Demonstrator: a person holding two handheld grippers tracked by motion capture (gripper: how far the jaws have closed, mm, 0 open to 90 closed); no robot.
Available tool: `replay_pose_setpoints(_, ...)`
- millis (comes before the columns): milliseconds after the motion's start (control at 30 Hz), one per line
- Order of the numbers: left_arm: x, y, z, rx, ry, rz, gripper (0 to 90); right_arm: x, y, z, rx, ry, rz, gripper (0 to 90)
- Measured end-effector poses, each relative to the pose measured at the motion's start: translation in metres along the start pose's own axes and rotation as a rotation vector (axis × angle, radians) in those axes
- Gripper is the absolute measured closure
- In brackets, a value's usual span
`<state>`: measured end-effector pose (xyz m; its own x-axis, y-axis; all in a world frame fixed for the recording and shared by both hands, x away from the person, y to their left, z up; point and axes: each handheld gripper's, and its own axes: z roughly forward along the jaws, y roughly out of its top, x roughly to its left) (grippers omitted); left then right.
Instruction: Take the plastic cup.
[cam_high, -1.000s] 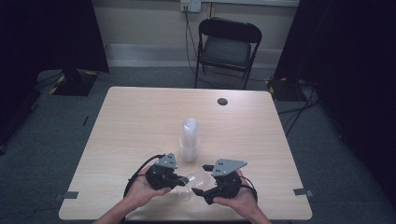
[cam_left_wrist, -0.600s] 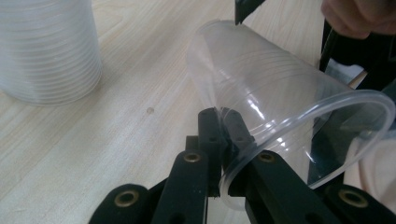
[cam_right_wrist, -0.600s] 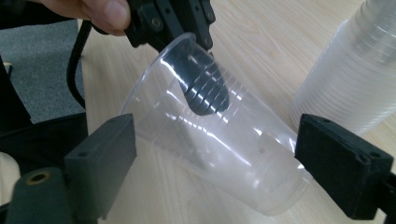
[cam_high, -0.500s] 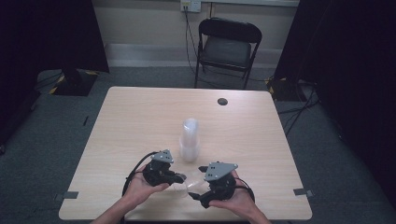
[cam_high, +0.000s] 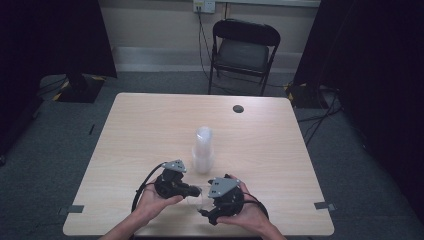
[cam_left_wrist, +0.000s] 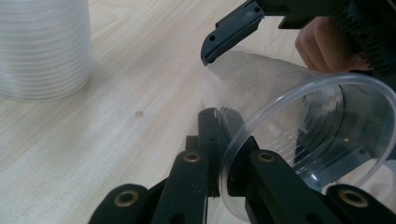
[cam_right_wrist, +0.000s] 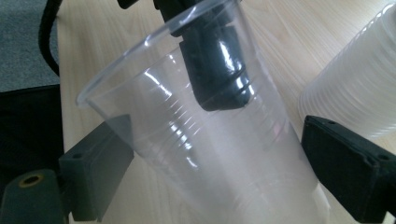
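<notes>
Clear plastic cup (cam_left_wrist: 322, 135) is off the ribbed stack (cam_high: 202, 150). Left gripper (cam_left_wrist: 224, 158) pinches its rim; right gripper (cam_right_wrist: 210, 182) brackets it, jaws apart. Placing on the tabletop (cam_high: 150, 130) probably remains.

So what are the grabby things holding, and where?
The left gripper pinches a clear plastic cup by its rim. The right gripper has its jaws on either side of the cup's body, not visibly squeezing it.

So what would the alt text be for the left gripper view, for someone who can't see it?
A clear plastic cup lies on its side, mouth toward the camera, its rim pinched between the left gripper's black jaws. The right gripper's jaw reaches over it from the top, and a stack of clear cups stands upper left on the wooden table.
</notes>
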<state>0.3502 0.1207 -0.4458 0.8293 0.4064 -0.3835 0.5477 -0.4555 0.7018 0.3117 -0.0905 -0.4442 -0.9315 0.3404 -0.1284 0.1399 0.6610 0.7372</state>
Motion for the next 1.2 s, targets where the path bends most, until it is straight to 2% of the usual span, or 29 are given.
replay_pose_setpoints(200, -0.001, 0.001, 0.007, 0.012, -0.011, -0.014, 88.3, 0.003, 0.0, 0.004, 0.013, 0.002, -0.016, 13.2)
replay_pose_setpoints(233, -0.001, 0.001, 0.007, 0.012, -0.011, -0.014, 88.5, 0.003, 0.0, 0.004, 0.013, 0.002, -0.016, 13.2)
replay_pose_setpoints(267, -0.002, 0.002, 0.009, 0.021, -0.017, -0.008, 89.1, 0.006, 0.001, 0.005, 0.013, 0.012, -0.026, 17.0)
replay_pose_setpoints(400, -0.004, 0.003, 0.015, 0.03, -0.018, -0.004, 89.1, 0.012, 0.004, 0.007, 0.011, 0.009, -0.053, 17.5)
replay_pose_setpoints(600, -0.005, 0.002, 0.016, 0.044, 0.0, -0.001, 88.6, 0.016, 0.005, 0.006, -0.017, -0.011, -0.039, 19.3)
replay_pose_setpoints(800, -0.004, 0.003, 0.017, 0.061, -0.001, 0.001, 88.4, 0.017, 0.007, 0.005, -0.032, -0.007, -0.039, 22.9)
replay_pose_setpoints(867, -0.004, 0.002, 0.019, 0.072, 0.021, -0.002, 87.6, 0.018, 0.008, 0.004, -0.047, -0.017, -0.03, 24.1)
replay_pose_setpoints(933, -0.003, 0.002, 0.02, 0.071, 0.006, -0.009, 87.0, 0.018, 0.008, 0.003, -0.06, -0.023, -0.026, 25.1)
replay_pose_setpoints(1067, -0.003, 0.002, 0.019, 0.088, 0.02, -0.01, 86.9, 0.017, 0.009, 0.001, -0.06, -0.019, -0.014, 26.9)
replay_pose_setpoints(1167, -0.002, 0.001, 0.02, 0.075, 0.008, -0.014, 86.6, 0.017, 0.009, 0.001, -0.055, -0.019, -0.013, 27.4)
replay_pose_setpoints(1200, -0.002, 0.001, 0.021, 0.077, 0.015, -0.004, 86.1, 0.018, 0.009, 0.002, -0.051, -0.02, -0.008, 27.5)
